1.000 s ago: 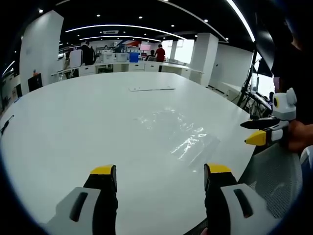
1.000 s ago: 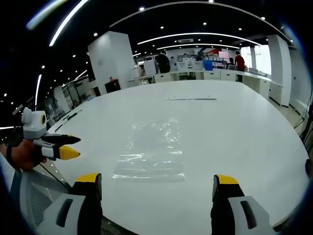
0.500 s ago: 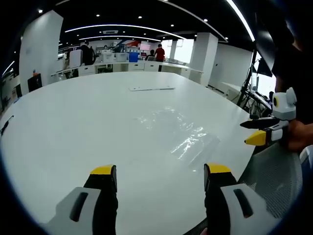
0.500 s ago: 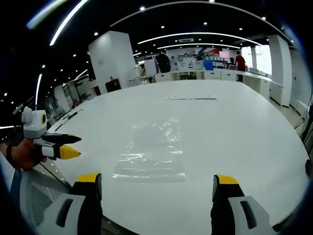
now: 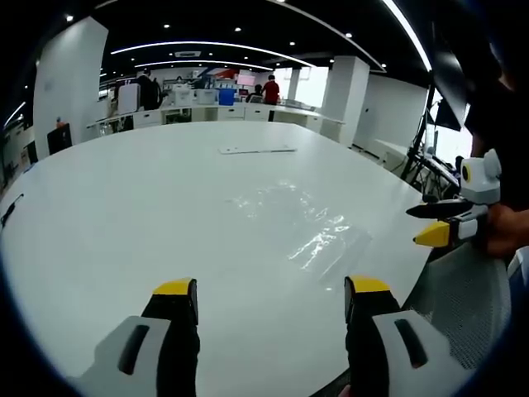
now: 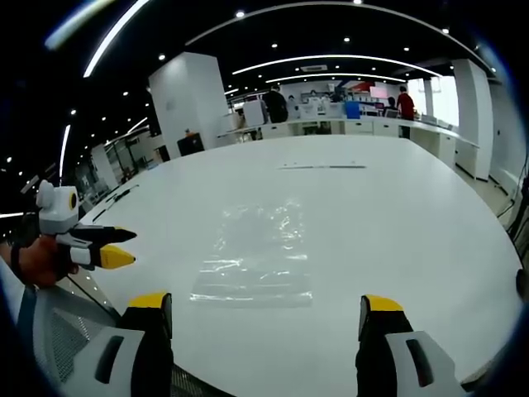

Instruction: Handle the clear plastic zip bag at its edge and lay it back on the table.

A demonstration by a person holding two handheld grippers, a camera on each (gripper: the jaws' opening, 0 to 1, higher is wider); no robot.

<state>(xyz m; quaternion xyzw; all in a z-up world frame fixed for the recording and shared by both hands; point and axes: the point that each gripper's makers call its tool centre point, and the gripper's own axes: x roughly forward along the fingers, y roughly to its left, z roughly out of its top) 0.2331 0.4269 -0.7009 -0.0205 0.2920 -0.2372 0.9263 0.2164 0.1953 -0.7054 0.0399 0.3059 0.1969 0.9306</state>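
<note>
Nothing has shifted since the earlier frames; both tools hold the same poses and the clear plastic zip bag [image 6: 258,254] lies as it did, flat on the white desk [image 5: 124,207], near the edge closest to the person; in the left gripper view the bag [image 5: 302,222] shows as a faint glossy patch right of centre. Left tool [image 5: 269,302] has its jaws spread wide with nothing between them, hovering short of the bag; right tool [image 6: 264,314] is likewise spread and empty, its near edge of the bag just ahead. Judging by the wrinkles and glare, the bag is very light, limp and slick; it will likely slide or sag, so the near edge, where the film looks doubled, seems the best place to pinch.
</note>
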